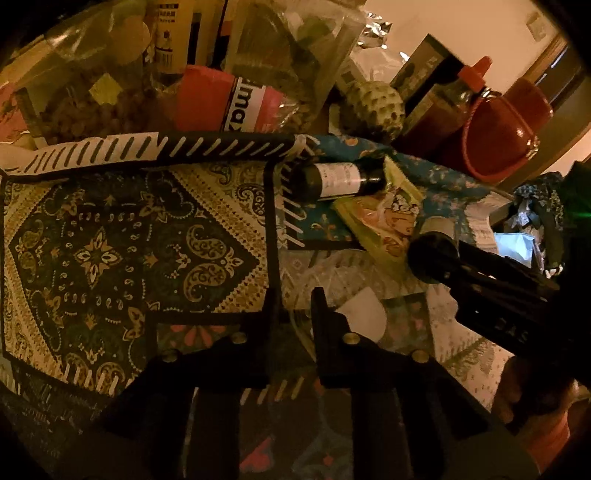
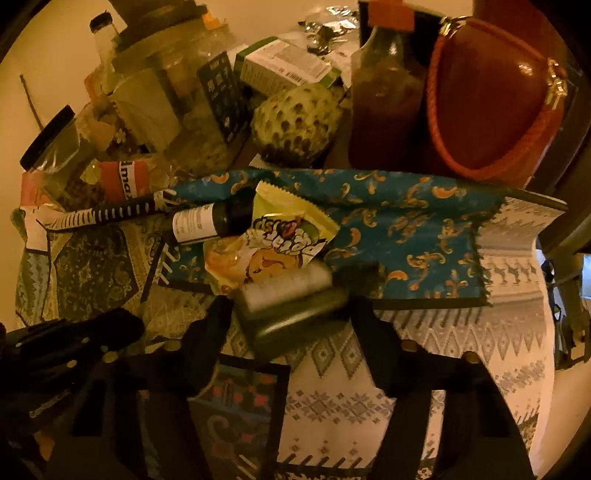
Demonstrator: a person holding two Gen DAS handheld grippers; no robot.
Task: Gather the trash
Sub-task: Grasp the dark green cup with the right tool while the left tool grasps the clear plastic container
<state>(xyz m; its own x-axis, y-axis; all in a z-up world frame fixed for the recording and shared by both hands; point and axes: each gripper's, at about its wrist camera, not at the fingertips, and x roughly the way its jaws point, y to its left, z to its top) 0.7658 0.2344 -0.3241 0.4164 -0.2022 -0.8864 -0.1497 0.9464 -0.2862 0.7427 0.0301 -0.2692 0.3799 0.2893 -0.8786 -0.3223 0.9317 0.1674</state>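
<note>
Dark bottle (image 2: 295, 314) lies between the right hand-held gripper (image 2: 291, 317) fingers

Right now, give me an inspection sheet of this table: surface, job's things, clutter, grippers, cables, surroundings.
Surface: patterned cloth, rumpled, covering the table.
Job's things: wrapper against a labelled bottle that lies on its side; small vial in front of the wrapper.
Clutter: custard apple, red purse, sauce bottle, jars and box at the back.
Grippers: left gripper jaws nearly together, nothing clearly between them; right gripper jaws either side of the vial, contact unclear.
Cables: nothing seen.
Surroundings: cream wall; dim light.
</note>
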